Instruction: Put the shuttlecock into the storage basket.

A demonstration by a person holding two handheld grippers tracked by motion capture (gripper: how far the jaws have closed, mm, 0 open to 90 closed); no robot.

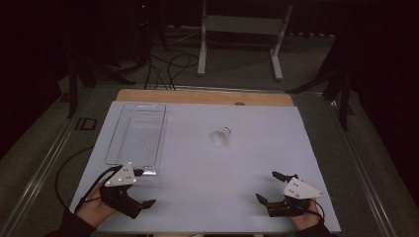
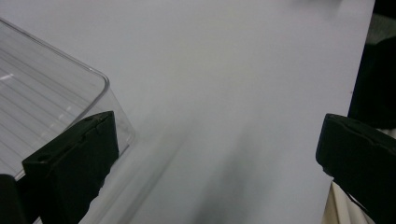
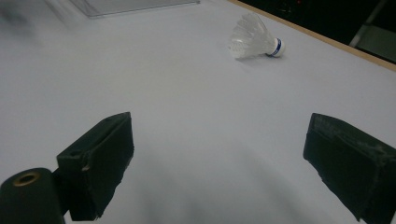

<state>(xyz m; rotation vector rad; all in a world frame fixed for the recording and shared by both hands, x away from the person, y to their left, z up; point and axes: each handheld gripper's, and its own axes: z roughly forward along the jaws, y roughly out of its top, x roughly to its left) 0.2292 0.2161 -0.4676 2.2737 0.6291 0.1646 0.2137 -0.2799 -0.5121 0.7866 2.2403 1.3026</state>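
- The white table [image 1: 207,173] gives you open ground between both tools and the work, so you have room to approach low and straight.
- The clear plastic tray [image 1: 136,133] lies at the far left, long side running away from you; its near corner sits just beside your left gripper [image 1: 143,187]. That tool has its jaws spread wide and holds nothing, so judge it as waiting there rather than working.
- Your right gripper [image 1: 271,186] rests at the near right edge, jaws also spread wide and empty. It faces the target, so it looks the better one to reach with.
- The shuttlecock [image 1: 221,136] lies on its side near the table's middle, well apart from both tools and to the right of the tray. In the right gripper view the shuttlecock [image 3: 254,42] shows its cork pointing right and its skirt left.
- Take it gently across the skirt or at the cork; the feathers probably crush easily, so close slowly.
- From above the shuttlecock is small and pale against the table, and its outline is hard to make out.
- The tray's walls are nearly invisible; whether anything lies inside, you cannot tell for sure.
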